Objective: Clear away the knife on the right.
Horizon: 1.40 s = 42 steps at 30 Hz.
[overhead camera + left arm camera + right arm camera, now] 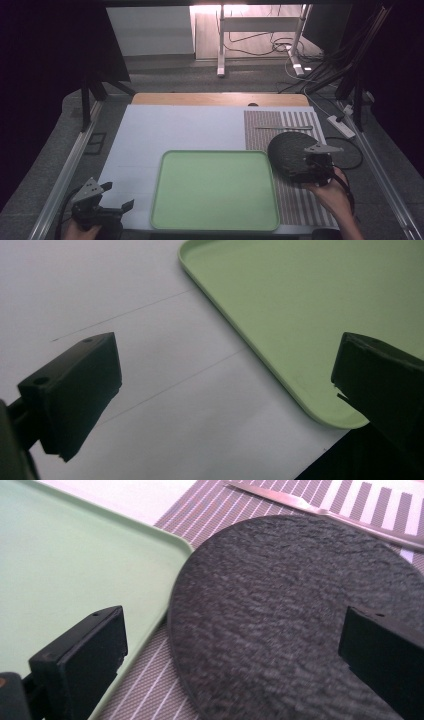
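Dark round slate plate (290, 155) is lying on the striped placemat (300, 200), its left edge just beside the green tray (215, 190) w/ the right gripper (235, 650) hovering over it, jaws wide, gripping nothing. Right gripper view is showing a knife (320, 510) beyond the plate. Left gripper (107, 197) is sitting at the near-left corner, jaws wide, over the white table sheet (150, 365). Grey floor w/ cables is lying beyond.
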### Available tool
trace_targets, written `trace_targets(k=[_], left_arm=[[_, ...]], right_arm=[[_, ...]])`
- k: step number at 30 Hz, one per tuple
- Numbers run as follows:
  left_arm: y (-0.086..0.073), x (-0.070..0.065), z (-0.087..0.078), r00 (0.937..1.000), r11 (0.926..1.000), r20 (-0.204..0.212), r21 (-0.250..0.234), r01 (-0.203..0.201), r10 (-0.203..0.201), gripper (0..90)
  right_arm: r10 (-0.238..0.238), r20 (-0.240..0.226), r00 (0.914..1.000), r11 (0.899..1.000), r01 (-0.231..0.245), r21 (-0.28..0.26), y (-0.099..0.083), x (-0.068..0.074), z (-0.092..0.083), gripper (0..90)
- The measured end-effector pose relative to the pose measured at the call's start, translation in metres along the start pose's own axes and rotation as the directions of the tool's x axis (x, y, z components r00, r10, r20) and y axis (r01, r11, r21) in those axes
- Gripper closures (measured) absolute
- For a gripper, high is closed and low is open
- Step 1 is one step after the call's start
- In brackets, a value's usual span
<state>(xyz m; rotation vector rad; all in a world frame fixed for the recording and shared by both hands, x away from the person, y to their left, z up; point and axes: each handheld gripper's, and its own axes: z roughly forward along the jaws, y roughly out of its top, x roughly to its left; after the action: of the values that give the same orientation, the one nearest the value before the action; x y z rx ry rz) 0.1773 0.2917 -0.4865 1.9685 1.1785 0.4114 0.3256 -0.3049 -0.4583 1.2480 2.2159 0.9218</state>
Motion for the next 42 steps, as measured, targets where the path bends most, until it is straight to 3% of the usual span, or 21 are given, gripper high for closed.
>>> trace_targets(k=[9,25,32,36,42], left_arm=[[0.000,0.000,0.000,1.0000,1.0000,0.002,-0.002,0.001,-0.001,0.7],[0.000,0.001,-0.001,1.0000,1.0000,0.007,-0.008,0.005,-0.005,0.7],[-0.001,0.001,-0.001,1.0000,0.9999,0.008,-0.009,0.005,-0.005,0.7],[-0.001,0.001,-0.001,1.0000,0.9999,0.007,-0.010,0.002,-0.002,0.7],[-0.001,0.001,-0.001,1.0000,1.0000,0.007,-0.009,0.002,-0.001,0.7]], right_arm=[[-0.002,0.016,0.9999,0.999,0.001,0.045,0.016,-0.010,0.024,0.0],[-0.051,0.039,0.9980,0.993,0.046,0.112,0.038,-0.028,0.059,3.1],[-0.078,0.032,0.9965,0.990,0.073,0.122,0.055,-0.032,0.073,20.5],[-0.082,0.022,0.9964,0.989,0.079,0.124,0.064,-0.034,0.082,38.7],[-0.068,-0.034,0.9971,0.987,0.072,0.146,0.076,-0.041,0.095,64.4]])
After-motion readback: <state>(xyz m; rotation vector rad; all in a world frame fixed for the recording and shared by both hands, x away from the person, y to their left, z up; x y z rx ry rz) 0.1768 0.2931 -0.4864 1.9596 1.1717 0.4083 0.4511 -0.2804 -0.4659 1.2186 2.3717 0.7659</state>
